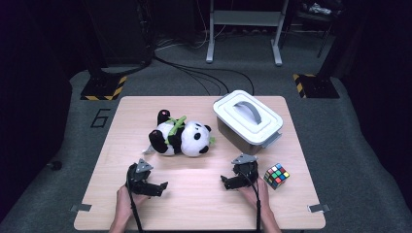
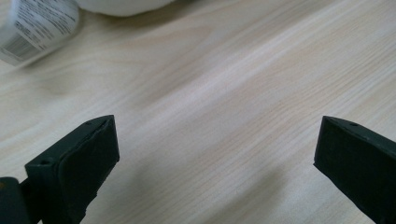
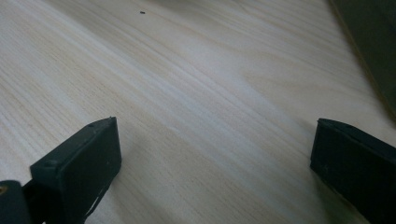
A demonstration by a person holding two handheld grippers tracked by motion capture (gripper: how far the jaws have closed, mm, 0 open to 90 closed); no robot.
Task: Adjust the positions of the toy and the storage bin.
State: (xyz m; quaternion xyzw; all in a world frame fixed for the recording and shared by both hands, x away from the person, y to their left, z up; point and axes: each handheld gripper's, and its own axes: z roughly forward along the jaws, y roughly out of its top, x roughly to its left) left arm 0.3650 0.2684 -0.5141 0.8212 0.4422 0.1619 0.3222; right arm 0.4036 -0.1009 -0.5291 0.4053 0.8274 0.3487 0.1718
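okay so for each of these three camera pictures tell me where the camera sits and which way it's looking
High view: above the person's side, facing forward and down on the table; both hands, left gripper and right gripper show.
Left gripper view: rides the left gripper, looking along open jaws across the wood toward the panda's tag.
Right gripper view: rides the right gripper, open jaws over bare wood.
Shared: the tabletop.
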